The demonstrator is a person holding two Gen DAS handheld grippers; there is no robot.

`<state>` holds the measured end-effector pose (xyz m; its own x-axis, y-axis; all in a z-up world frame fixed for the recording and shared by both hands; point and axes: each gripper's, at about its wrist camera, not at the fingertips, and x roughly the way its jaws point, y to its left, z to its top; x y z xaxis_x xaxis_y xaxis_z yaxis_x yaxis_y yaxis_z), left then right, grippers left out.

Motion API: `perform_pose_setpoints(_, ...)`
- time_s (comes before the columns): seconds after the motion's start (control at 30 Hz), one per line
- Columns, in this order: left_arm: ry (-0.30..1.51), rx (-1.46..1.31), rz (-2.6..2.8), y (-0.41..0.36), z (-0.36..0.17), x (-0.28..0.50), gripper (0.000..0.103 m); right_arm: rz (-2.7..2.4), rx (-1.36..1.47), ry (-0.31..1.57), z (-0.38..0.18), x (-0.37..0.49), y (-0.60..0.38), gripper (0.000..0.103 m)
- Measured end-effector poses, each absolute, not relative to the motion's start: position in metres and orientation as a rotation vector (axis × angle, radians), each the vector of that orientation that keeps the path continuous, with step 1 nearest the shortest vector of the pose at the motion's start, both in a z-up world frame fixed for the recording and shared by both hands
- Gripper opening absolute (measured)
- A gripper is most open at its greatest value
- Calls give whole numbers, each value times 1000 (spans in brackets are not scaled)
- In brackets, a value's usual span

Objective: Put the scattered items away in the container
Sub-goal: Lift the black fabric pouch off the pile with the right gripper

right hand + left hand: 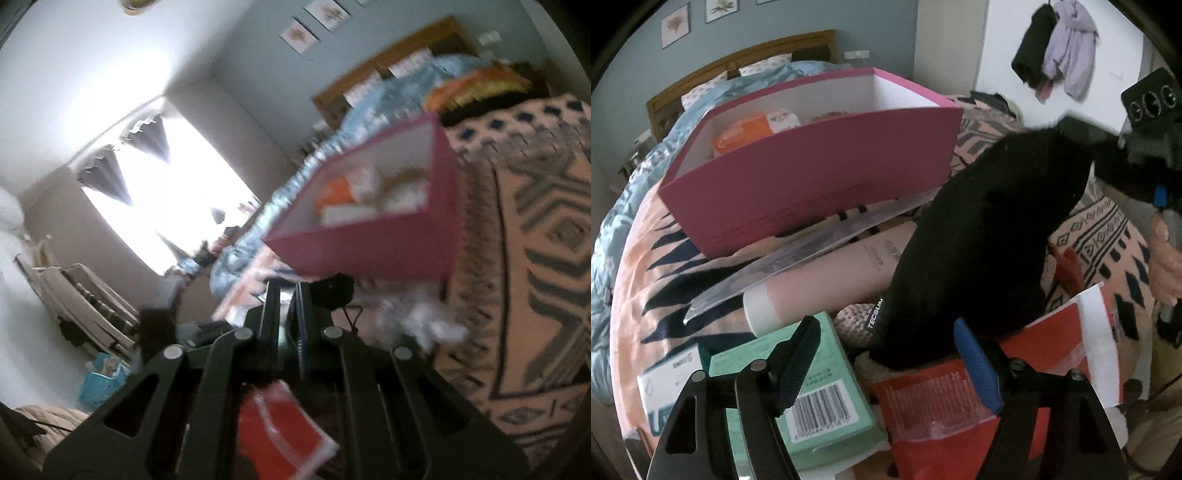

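Note:
A pink box (820,184) stands on the bed with an orange pack (750,134) and other items inside. A black pouch (982,236) hangs in the air to its right, its upper end caught in my right gripper (286,293), which is shut on it. In the blurred right wrist view the pouch (332,291) shows just past the tips, with the pink box (369,236) beyond. My left gripper (886,363) stands open low over a green box (816,391), a red packet (945,402) and a pink tube (827,284). The pouch's lower end hangs between its fingers, untouched.
A clear plastic sleeve (798,254) leans at the box's foot. A white carton (668,384) lies at the left, on the patterned blanket (1108,229). A hand (1165,254) holds the right gripper. Clothes (1056,55) hang on the door. A blue basket (101,384) sits on the floor.

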<state>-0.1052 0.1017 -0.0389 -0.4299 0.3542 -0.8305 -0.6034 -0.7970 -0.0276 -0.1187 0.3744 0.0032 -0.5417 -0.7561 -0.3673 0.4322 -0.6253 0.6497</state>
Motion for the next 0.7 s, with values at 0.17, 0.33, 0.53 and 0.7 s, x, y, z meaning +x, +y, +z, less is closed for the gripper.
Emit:
perform_pose_setpoints(0.17, 433, -1231, 2203, 113, -46, -111, 76, -2151, 1001, -639, -33, -131, 372, 38)
perform_pose_setpoints(0.33, 387, -1260, 2178, 109, -48, -117, 76, -2122, 1084, -670, -57, -143, 372, 52)
perform_pose_setpoints(0.53, 363, -1269, 2182, 106, -48, -113, 76, -2108, 1070, -593, -53, -147, 358, 47)
perform_pose_setpoints(0.7, 301, -1272, 2179, 100, -45, -117, 76, -2093, 1021, -606, -44, -146, 358, 10)
